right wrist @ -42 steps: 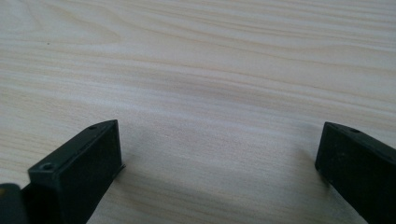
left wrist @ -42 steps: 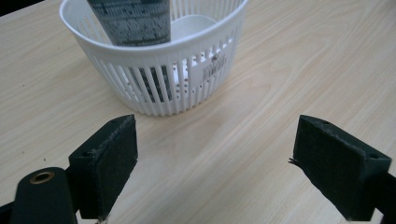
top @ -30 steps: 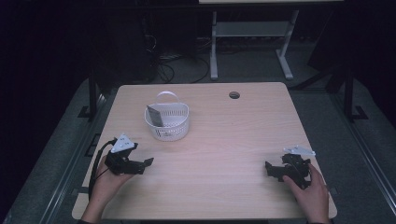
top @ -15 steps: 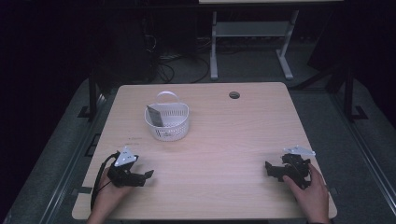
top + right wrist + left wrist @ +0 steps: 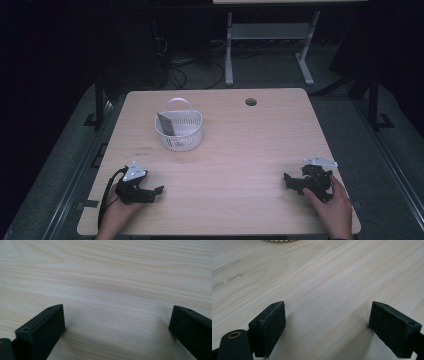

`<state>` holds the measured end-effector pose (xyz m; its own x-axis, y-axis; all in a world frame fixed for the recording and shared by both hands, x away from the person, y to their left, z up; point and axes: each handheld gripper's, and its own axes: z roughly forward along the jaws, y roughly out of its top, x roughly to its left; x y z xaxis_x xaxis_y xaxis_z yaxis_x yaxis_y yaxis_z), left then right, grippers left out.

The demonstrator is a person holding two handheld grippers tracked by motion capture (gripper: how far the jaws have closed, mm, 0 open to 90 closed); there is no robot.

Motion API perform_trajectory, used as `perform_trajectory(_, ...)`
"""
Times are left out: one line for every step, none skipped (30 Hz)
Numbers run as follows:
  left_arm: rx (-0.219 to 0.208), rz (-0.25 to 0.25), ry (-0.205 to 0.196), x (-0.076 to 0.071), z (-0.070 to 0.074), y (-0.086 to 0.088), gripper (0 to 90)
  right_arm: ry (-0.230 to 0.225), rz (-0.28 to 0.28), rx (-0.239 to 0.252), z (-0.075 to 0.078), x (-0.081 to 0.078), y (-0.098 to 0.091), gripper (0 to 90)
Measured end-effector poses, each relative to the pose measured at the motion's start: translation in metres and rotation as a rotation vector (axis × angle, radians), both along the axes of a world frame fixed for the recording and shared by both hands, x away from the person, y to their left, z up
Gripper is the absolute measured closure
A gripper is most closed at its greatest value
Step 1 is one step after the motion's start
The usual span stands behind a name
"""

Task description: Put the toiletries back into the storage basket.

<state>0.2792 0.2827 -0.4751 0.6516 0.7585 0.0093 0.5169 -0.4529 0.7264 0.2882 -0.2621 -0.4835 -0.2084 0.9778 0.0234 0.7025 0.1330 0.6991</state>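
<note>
My left gripper point(image 5: 156, 192) rests low on the wooden table point(image 5: 240, 150) near its front left corner, held by a hand. Its jaws stand wide apart with bare wood between them point(image 5: 327, 322). My right gripper point(image 5: 289, 181) sits near the front right edge, also in a hand, jaws spread and empty point(image 5: 117, 325). A white perforated basket point(image 5: 179, 130) with a handle stands at the table's back left, a grey card-like item leaning inside it. The basket's lower rim point(image 5: 277, 241) peeks in at the top of the left gripper view.
A round cable hole point(image 5: 251, 102) is set in the table near its far edge. A black cable point(image 5: 106, 196) loops from the left gripper over the table's front left. Beyond the table stand a white desk frame point(image 5: 270, 35) and floor cables.
My left gripper has drawn back toward the table's front edge and slightly right, away from the basket. The right gripper has stayed put.
</note>
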Motion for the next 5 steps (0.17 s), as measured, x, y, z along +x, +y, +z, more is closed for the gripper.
perform_trajectory(0.000, 0.000, 0.000, 0.0000, 0.0000, 0.0000, 13.0, 0.000, 0.000, 0.001, 0.0000, 0.0000, 0.0000, 0.0)
perform_trajectory(0.000, 0.000, 0.000, 0.0000, 0.0000, 0.0000, 12.9, 0.000, 0.000, 0.000, 0.0000, 0.0000, 0.0000, 0.0)
perform_trajectory(0.000, 0.000, 0.000, 0.0000, 0.0000, 0.0000, 12.9, 0.000, 0.000, 0.000, 0.0000, 0.0000, 0.0000, 0.0)
perform_trajectory(0.000, 0.000, 0.000, 0.0000, 0.0000, 0.0000, 12.9, 0.000, 0.000, 0.000, 0.0000, 0.0000, 0.0000, 0.0)
perform_trajectory(0.000, 0.000, 0.000, 0.0000, 0.0000, 0.0000, 12.9, 0.000, 0.000, 0.000, 0.0000, 0.0000, 0.0000, 0.0)
